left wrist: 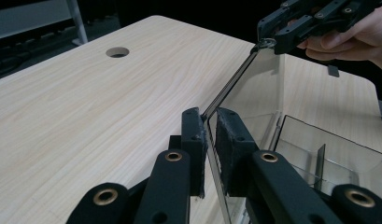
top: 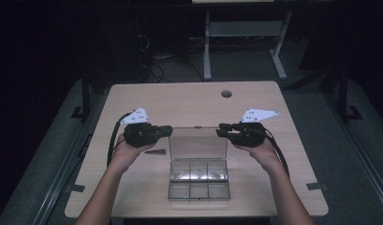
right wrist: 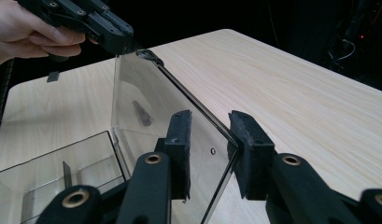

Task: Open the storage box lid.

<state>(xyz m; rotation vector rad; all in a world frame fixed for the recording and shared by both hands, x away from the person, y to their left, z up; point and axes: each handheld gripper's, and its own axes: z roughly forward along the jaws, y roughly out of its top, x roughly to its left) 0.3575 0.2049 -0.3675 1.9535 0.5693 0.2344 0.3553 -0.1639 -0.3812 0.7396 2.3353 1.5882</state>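
Clear compartment box [top: 198,179] is sitting mid-table [top: 133,192], its lid [top: 198,143] standing upright. You are pinching the lid's left corner with your left gripper [left wrist: 208,122], while your right gripper's [right wrist: 212,126] jaws are straddling the right corner, spread apart.

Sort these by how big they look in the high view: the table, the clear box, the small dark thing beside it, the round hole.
1. table
2. clear box
3. small dark thing and round hole: they look about alike, so no ranking.
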